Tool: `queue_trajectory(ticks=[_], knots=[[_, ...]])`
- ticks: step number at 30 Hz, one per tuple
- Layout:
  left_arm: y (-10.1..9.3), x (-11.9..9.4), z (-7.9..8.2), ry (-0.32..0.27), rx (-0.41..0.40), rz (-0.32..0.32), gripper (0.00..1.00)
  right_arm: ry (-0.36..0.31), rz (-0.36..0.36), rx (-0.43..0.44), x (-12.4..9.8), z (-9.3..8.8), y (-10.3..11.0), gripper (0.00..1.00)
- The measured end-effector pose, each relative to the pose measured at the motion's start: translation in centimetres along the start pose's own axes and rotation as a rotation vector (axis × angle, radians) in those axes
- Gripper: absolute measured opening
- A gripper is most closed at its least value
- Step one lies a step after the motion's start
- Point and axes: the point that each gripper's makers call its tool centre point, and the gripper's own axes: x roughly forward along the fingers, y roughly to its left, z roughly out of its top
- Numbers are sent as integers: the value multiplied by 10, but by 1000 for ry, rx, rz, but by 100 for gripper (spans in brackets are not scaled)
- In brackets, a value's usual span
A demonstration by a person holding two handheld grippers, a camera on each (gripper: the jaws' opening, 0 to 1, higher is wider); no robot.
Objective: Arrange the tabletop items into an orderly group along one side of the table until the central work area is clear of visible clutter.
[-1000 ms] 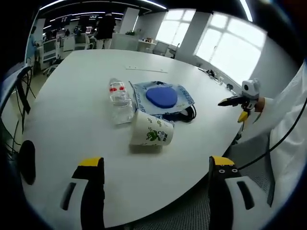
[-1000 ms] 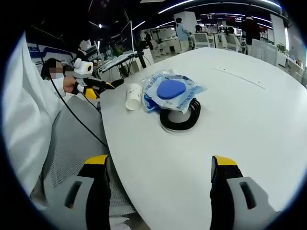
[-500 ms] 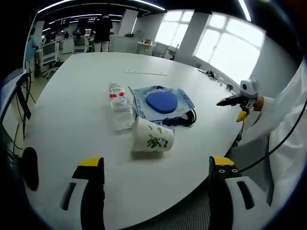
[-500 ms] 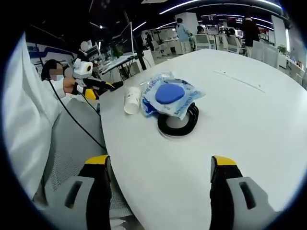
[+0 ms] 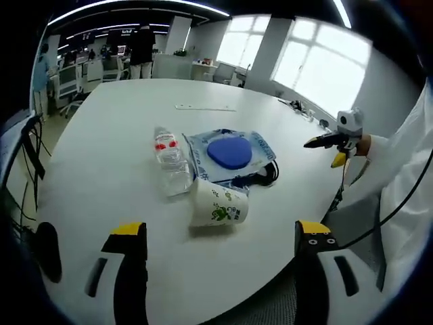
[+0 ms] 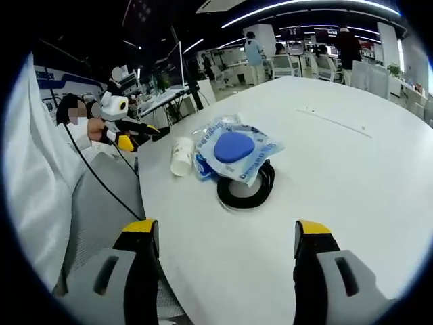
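— Tongs, both pairs?
— Left tongs [image 5: 215, 271] and right tongs [image 6: 220, 267] gape wide, gripping nothing.
— The clutter?
— Mid white table [image 5: 101, 135]: clear plastic bottle [image 5: 172, 163], tipped white paper cup [image 5: 218, 203], blue-disc plastic packet [image 5: 230, 153] over what looks like a black cable coil [image 6: 245, 190].

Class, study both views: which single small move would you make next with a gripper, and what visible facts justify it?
Probably bring the left gripper forward to the cup. Its jaws stand open and empty, and the cup lies on its side nearest them, beside the bottle and the packet that rests on the black cable coil. The right gripper is open too, but its nearest thing is the coil.
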Motion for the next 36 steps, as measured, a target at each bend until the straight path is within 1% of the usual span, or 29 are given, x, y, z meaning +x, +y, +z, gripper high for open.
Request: queue_trajectory(ticks=[17,30,36], knots=[[-1,9,19,-21,20,-12,93,-50,-2,18,15,28,-11,75],[-1,11,27,-33,26,-18,93,-84,-3,57,34,47,-20,67],[0,12,28,-35,25,-17,93,-87,1,62,46,54,-23,66]])
